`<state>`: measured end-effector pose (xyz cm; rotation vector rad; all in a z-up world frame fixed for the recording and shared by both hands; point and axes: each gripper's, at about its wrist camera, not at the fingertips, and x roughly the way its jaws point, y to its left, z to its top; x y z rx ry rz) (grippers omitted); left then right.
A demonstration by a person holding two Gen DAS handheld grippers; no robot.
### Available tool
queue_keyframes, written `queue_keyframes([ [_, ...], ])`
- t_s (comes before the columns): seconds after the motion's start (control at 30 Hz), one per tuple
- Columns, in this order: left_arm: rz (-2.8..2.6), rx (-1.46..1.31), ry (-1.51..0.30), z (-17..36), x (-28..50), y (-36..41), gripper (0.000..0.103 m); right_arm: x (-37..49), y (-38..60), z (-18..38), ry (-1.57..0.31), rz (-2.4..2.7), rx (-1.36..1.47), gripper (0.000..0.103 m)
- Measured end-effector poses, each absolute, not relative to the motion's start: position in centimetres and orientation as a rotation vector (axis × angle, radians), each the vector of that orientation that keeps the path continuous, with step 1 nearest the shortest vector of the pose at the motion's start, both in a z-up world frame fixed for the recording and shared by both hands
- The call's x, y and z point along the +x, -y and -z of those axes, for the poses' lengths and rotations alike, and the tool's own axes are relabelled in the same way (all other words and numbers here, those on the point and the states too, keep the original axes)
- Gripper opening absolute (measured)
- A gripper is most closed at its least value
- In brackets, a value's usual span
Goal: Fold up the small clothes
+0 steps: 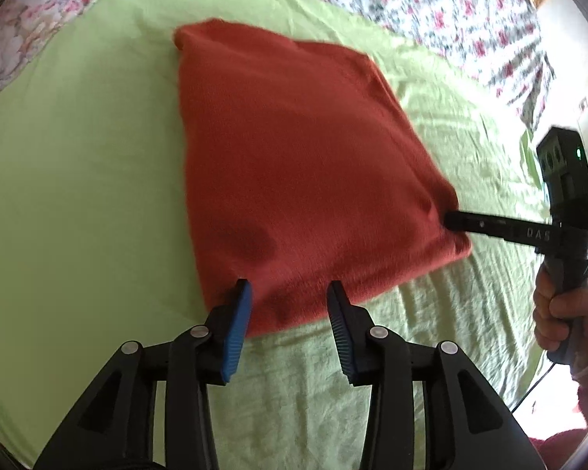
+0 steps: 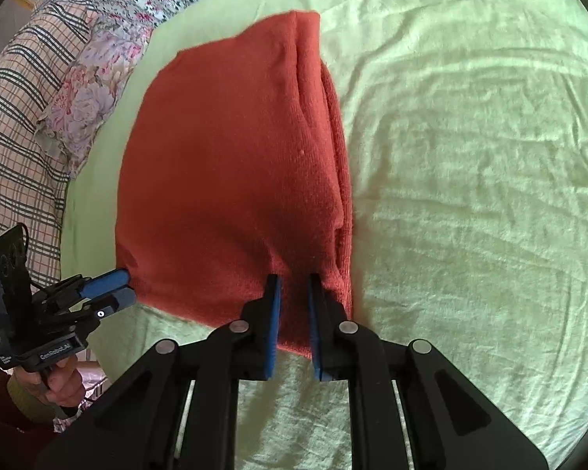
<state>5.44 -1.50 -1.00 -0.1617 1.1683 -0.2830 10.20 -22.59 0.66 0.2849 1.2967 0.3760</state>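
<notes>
A rust-red knitted garment point(image 1: 294, 156) lies folded into a thick rectangle on a light green sheet point(image 1: 78, 176). My left gripper point(image 1: 288, 293) stands open at the garment's near edge, its blue pads either side of the cloth without pressing it. In the right wrist view the same gripper point(image 2: 113, 288) sits at the garment's near left corner. My right gripper point(image 2: 294, 286) is shut on the near right corner of the red garment point(image 2: 231, 164), with cloth bunched between its pads. From the left wrist view the right gripper point(image 1: 452, 222) meets that corner from the side.
Floral bedding point(image 1: 431, 8) lies beyond the green sheet point(image 2: 470, 156). A checked cloth point(image 2: 15, 125) and a floral pillow point(image 2: 86, 98) lie at the left. A hand point(image 1: 568, 313) holds the right gripper's handle. The sheet is wrinkled to the right.
</notes>
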Motion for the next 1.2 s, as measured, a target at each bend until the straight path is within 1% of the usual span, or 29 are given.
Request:
queue_keyframes([
  [0.1,0.262,-0.197,-1.155,0.4,6.3,0.9,0.045,10.5,22.7,-1.6,-1.268,-0.38,0.292,0.015],
  [0.17,0.242,-0.208,-1.154,0.3,7.0,0.5,0.049,10.8,22.6,-2.0,-1.253,-0.382,0.296,0.015],
  [0.4,0.177,-0.245,-1.156,0.6,9.5,-0.5,0.05,13.5,22.4,-2.5,-1.221,-0.363,0.319,0.015],
  [0.67,0.098,-0.267,-1.117,-0.5,14.4,-2.4,0.05,18.0,21.9,-2.2,-1.186,-0.36,0.353,0.015],
  [0.8,0.061,-0.267,-1.133,0.2,16.0,-2.5,0.051,19.2,20.8,-2.1,-1.182,-0.383,0.348,0.015],
  [0.9,0.029,-0.24,-1.17,1.3,16.7,-2.2,0.054,19.7,20.1,-1.1,-1.206,-0.392,0.319,0.015],
  [0.97,0.01,-0.223,-1.186,2.1,17.1,-2.1,0.059,19.9,19.8,0.2,-1.247,-0.368,0.277,0.015],
  [1.07,-0.004,-0.216,-1.198,2.8,17.7,-2.1,0.062,20.2,19.8,2.2,-1.273,-0.345,0.247,0.013],
  [1.17,-0.009,-0.213,-1.198,2.5,17.8,-2.3,0.062,20.5,20.0,2.1,-1.27,-0.326,0.249,0.013],
  [1.2,-0.009,-0.214,-1.195,2.2,17.6,-2.3,0.062,20.4,20.0,1.8,-1.268,-0.308,0.236,0.015],
])
